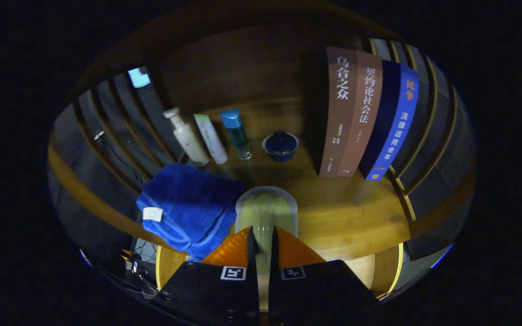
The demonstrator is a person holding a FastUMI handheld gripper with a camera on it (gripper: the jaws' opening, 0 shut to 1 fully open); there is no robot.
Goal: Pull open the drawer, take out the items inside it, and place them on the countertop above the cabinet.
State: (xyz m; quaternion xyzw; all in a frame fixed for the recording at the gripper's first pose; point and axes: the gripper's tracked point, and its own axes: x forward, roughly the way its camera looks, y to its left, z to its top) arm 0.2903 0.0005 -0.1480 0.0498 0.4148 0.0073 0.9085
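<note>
My gripper (261, 235) is shut on a pale green flat tube (266, 212), which sticks out ahead of the fingertips and hangs just over the wooden countertop (342, 208). A folded blue towel (188, 206) lies on the countertop close to the left of the tube, partly over the front edge. Beyond the fingers stand a white bottle (186, 136), a white-and-green tube (211, 139) and a blue-capped clear bottle (237, 134) in a row. A dark blue lidded cup (280, 146) sits to their right.
Three upright books (365, 117) stand on the countertop to the right, beyond the fingers. Dark slatted wooden rails (120, 127) close in the left side and similar rails (428, 136) the right. A wooden back panel (252, 68) rises behind the bottles.
</note>
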